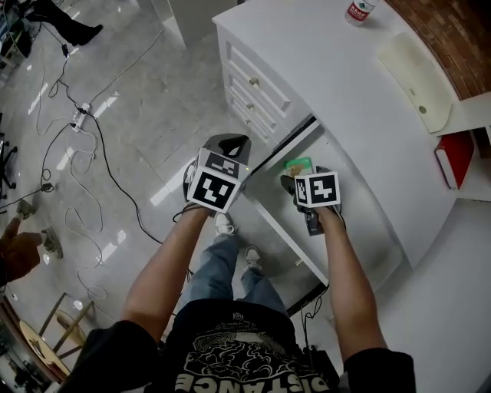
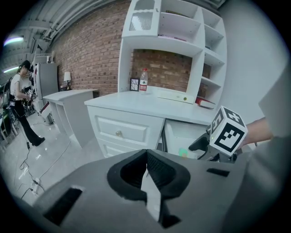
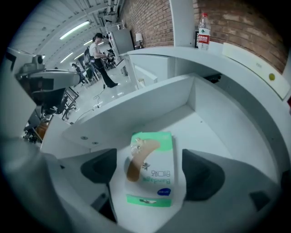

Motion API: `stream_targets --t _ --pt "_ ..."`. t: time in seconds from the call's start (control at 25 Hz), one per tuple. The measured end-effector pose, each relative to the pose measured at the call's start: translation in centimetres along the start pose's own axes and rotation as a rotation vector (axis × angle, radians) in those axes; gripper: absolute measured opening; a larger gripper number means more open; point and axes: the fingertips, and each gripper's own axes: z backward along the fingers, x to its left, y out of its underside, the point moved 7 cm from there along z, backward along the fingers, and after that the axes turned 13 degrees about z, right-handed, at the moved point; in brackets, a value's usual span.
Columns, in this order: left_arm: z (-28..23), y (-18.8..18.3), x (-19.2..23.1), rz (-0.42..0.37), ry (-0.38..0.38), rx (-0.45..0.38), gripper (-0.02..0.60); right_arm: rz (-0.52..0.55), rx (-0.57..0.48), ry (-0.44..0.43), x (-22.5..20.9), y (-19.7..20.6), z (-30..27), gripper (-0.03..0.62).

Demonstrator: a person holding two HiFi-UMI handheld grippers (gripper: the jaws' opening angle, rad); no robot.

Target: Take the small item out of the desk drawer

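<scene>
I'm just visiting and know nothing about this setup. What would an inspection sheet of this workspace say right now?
Surface: white desk, its drawer pulled open.
Job's things: bandage box lying flat in the drawer.
Clutter: water bottle, red book and cream flat object on the desk.
Grippers: left gripper shut, empty; right gripper open, jaws either side of the box, not touching it.
Cables: loose cables on the floor.
Surroundings: brick wall; person standing far off.

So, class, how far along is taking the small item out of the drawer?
Done: the drawer is open. In hand: the right gripper sits with jaws apart either side of the box, which lies flat on the drawer floor, ungripped. To do: close on it and lift it out. The left gripper is shut and empty, off to the side.
</scene>
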Motion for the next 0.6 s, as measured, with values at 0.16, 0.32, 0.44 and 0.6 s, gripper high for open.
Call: stream_targets --t 0.16,0.32,0.44,0.6 --pt "0.3 0.4 0.7 0.000 -0.007 0.003 0.009 -0.004 0.027 0.022 0.7 -0.2 -0.6 0.448" --pt "0.8 0.5 1.2 0.005 -0.013 0.002 0.009 -0.002 0.047 0.042 1.1 -0.3 -1.1 0.440" --pt "1.0 0.7 1.4 0.009 -0.017 0.003 0.009 0.001 0.053 0.068 1.0 -0.3 -1.3 0.418" --pt "1.1 1.4 1.3 0.011 -0.019 0.009 0.009 -0.011 0.073 0.080 1.0 0.1 -1.6 0.389"
